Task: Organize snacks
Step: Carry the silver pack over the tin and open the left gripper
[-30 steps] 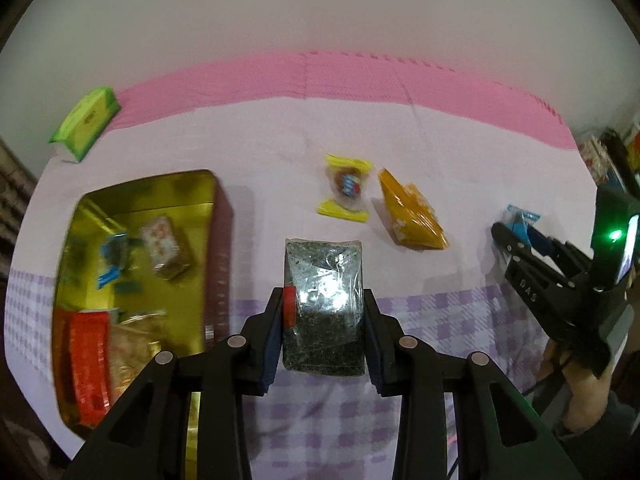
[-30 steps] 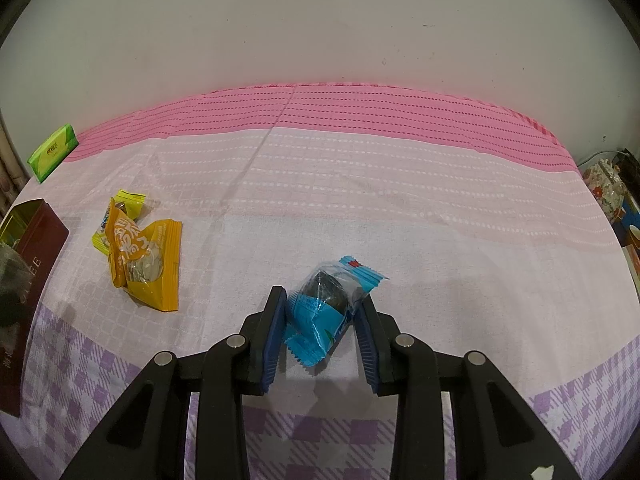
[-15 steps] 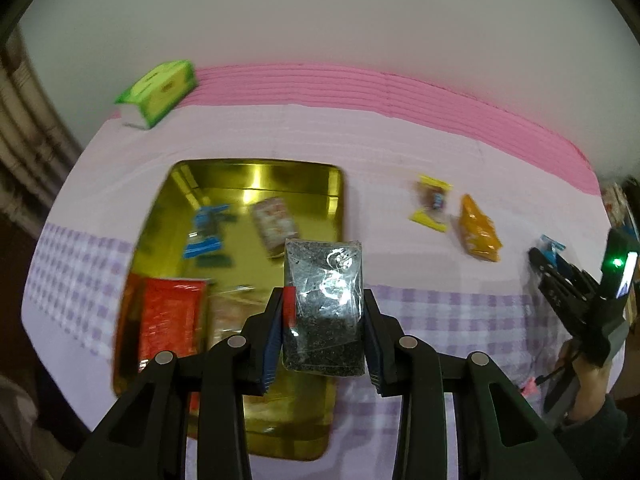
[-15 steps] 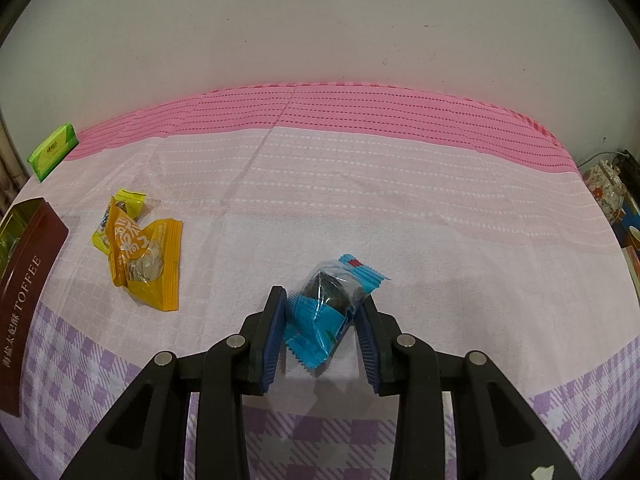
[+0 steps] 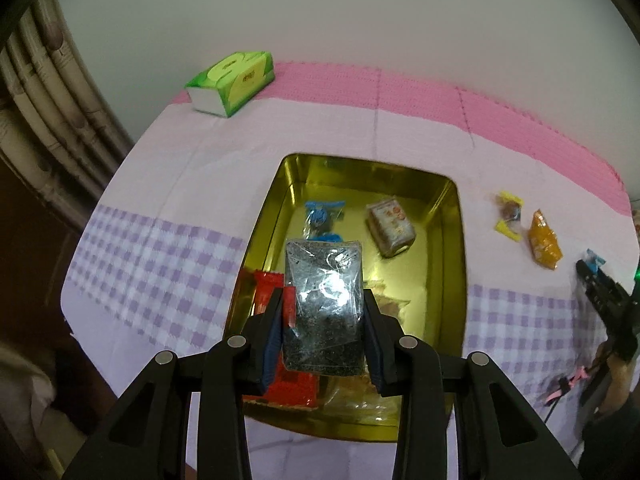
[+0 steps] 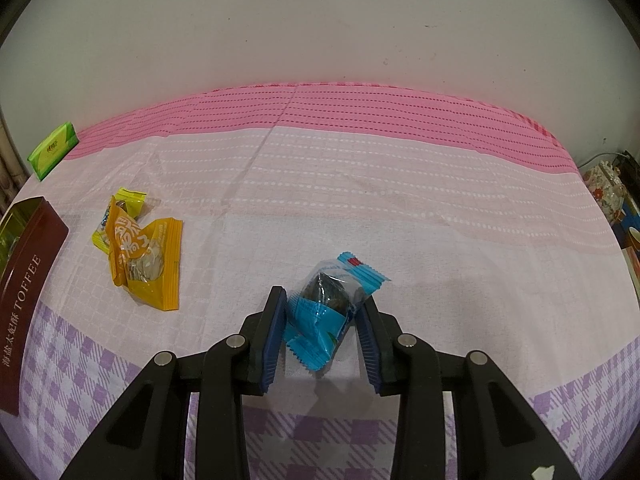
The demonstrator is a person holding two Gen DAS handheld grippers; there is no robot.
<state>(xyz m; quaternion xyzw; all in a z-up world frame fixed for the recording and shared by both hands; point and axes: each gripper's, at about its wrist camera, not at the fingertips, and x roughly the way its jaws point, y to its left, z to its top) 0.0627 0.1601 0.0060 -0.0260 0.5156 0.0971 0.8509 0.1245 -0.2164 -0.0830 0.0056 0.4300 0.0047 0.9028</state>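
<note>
1. A tablecloth (image 6: pixel 360 184), pink at the top and lilac-checked at the bottom, fills both views.
2. A gold tin (image 5: pixel 452 280) lies open at the centre of the left wrist view; inside it are a red packet (image 5: pixel 296 388), a pale wrapped block (image 5: pixel 392 226) and a blue sweet (image 5: pixel 320 216).
3. The left gripper (image 5: pixel 324 328) rises from the bottom centre, clenched on a dark clear-wrapped packet (image 5: pixel 324 304) held above the tin.
4. The right gripper (image 6: pixel 322 332) sits at the bottom centre of its view, its pads squeezing a blue-wrapped snack (image 6: pixel 332 304) that rests on the cloth.
5. A green tissue pack (image 5: pixel 232 82) lies at the upper left.
6. An orange packet (image 6: pixel 148 264) lies at centre left, touching a yellow-wrapped candy (image 6: pixel 128 200) behind it.
</note>
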